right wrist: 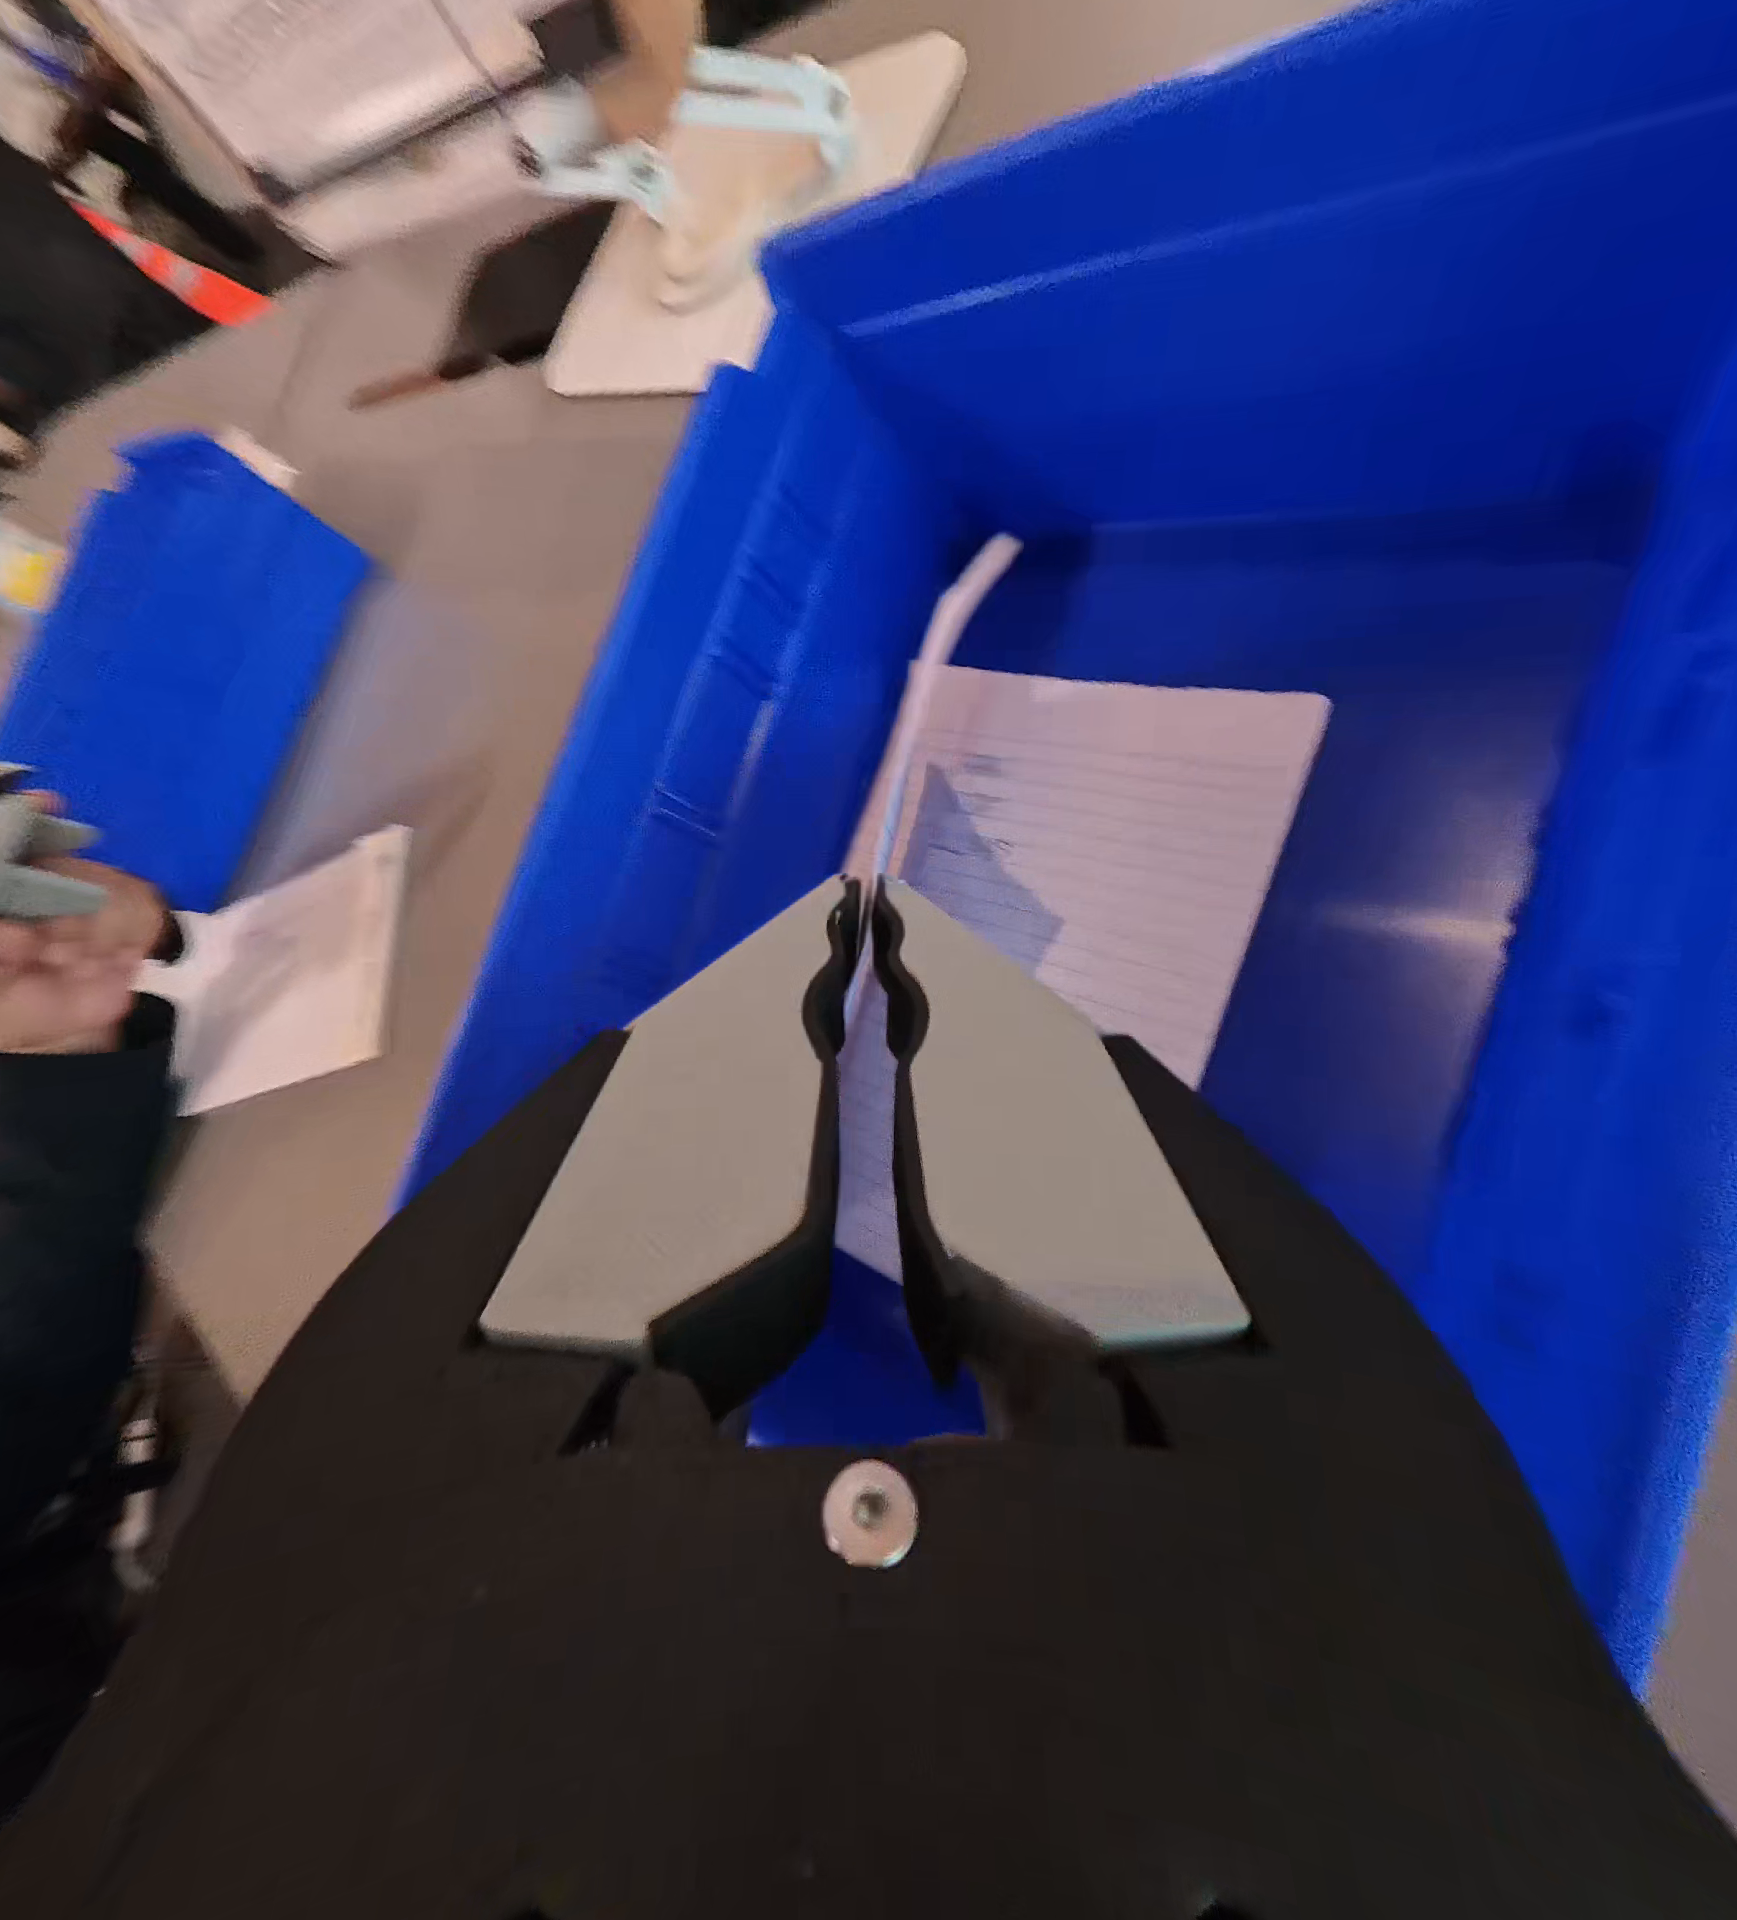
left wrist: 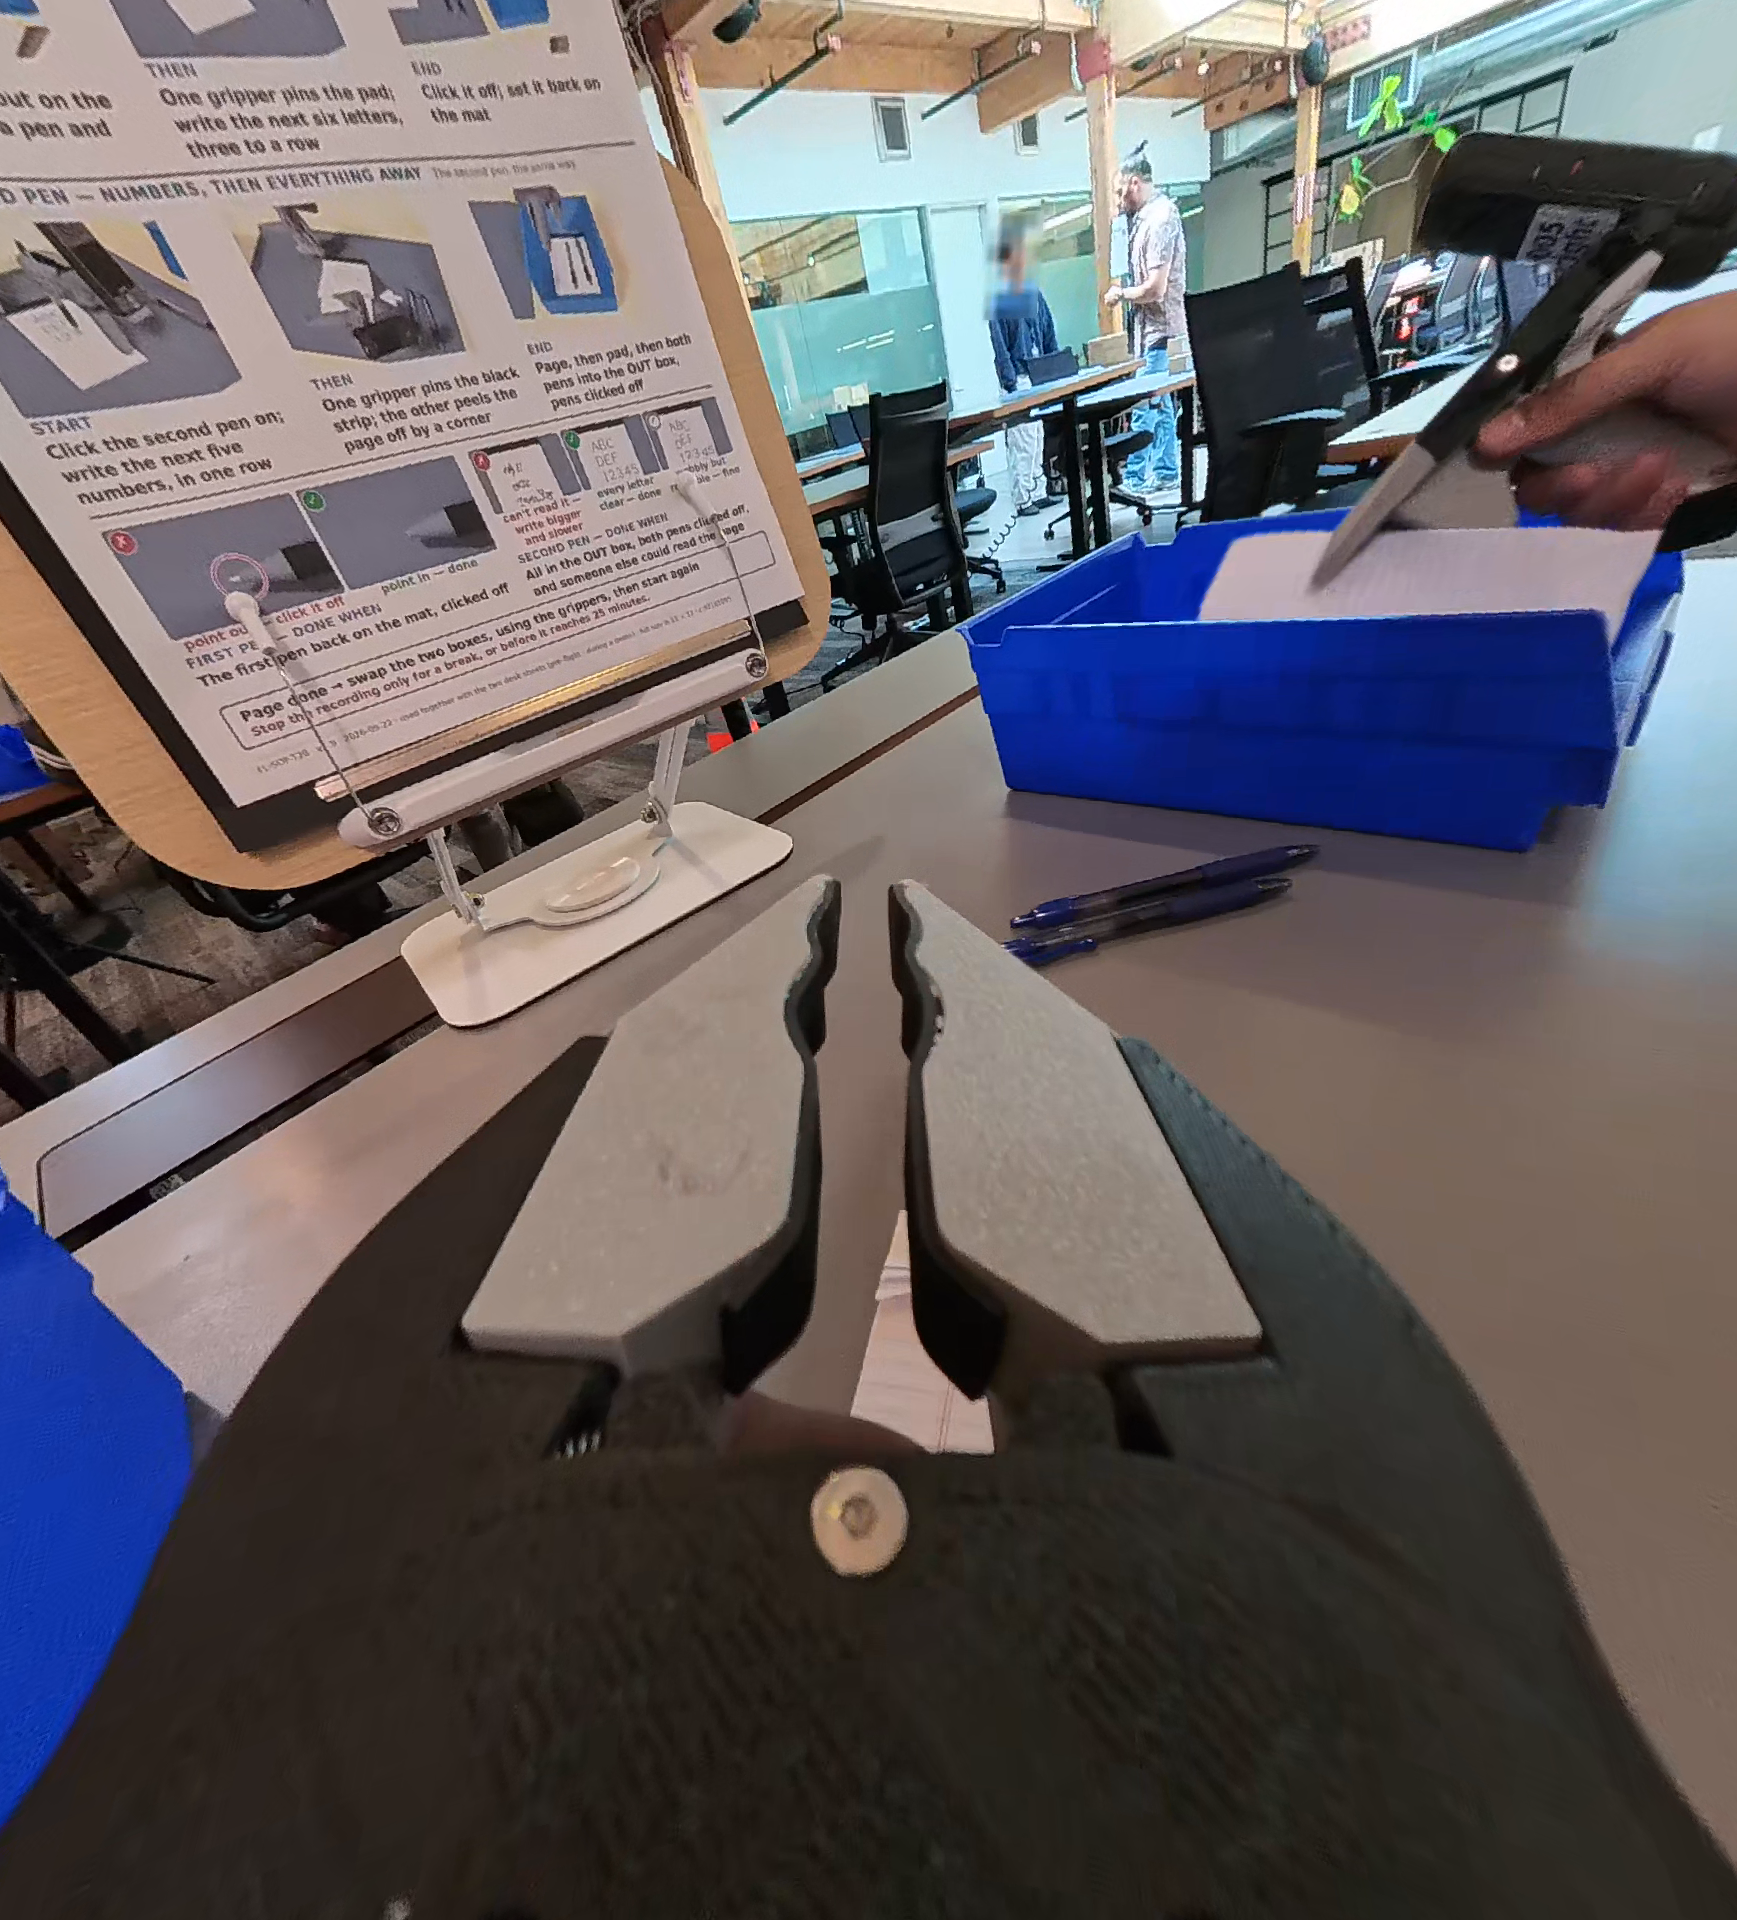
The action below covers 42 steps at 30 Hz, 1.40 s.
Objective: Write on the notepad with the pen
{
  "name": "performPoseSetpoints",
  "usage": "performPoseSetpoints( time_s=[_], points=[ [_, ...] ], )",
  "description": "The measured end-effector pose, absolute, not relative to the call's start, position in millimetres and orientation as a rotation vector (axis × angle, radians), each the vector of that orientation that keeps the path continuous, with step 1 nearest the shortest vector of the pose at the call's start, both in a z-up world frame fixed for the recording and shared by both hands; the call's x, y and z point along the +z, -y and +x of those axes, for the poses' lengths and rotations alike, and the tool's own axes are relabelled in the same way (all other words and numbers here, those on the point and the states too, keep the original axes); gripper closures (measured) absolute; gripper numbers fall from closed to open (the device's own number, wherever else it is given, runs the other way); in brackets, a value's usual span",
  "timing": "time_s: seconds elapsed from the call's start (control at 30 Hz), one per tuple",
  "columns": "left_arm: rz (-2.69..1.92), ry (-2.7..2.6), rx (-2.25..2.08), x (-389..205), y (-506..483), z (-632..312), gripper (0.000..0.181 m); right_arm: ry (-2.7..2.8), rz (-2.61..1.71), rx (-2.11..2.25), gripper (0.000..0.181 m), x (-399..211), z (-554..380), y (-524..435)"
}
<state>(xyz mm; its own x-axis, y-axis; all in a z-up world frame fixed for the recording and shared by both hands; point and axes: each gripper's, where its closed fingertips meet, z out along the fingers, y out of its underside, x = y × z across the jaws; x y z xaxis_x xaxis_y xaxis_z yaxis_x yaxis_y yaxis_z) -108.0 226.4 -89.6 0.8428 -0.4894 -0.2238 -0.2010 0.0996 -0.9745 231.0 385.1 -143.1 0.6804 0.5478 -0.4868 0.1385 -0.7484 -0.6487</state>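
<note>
Holding item: right tool, closed on the edge of a lined sheet inside the blue bin. Whether it is a loose page or a leaf of a pad cannot be told.

Left tool: fingers slightly parted, gripping nothing, poised low over the surface.

Notepad: white and lined, flat on the surface directly under the left tool, glimpsed through the gap between its fingers.

Second blue bin: at the near left edge.

Pens: two, blue, side by side on the surface, ahead and right of the left tool. Their long axes run crosswise to its fingers. The left tool is likely the nearer and is free, with nothing standing between.

Document stand: ahead left, apart from the pens.

Beyond: the blue bin, then office chairs and people.
</note>
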Motion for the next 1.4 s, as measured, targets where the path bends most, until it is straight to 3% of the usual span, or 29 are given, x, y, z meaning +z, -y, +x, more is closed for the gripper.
performPoseSetpoints(
  time_s=[0.1,0.3,0.43,0.57,0.93,1.1,1.4],
  points=[
    [-1.501,-0.569,-0.223,-92.5,-229.0,-110.4,0.174,0.562,-2.302,0.653,0.161,-139.6,244.0,-391.3],
    [-1.64,-0.538,-0.199,-114.1,-239.2,-119.1,0.175,0.74,-2.041,0.4,0.158,-68.6,208.6,-367.8],
    [-1.726,-0.551,-0.169,-130.7,-243.3,-120.6,0.174,0.92,-1.936,0.594,0.157,-43.6,136.4,-307.6],
    [-1.863,-0.53,-0.096,-155.3,-249.6,-132.9,0.174,1.147,-1.979,1.044,0.15,-67.5,53.2,-222.2],
    [-2.136,-0.553,0.125,-208.4,-251.7,-162.8,0.175,1.572,-2.131,0.968,0.16,-210.2,-44.7,-142.5],
    [-2.22,-0.632,0.232,-225.6,-246.0,-173.8,0.181,1.592,-2.173,0.846,0.181,-231.1,-43.8,-155.8],
    [-2.268,-0.603,0.149,-230.6,-242.0,-172.5,0.181,1.372,-2.177,0.6,0.181,-231.7,-47.2,-238.3]
  ],
)
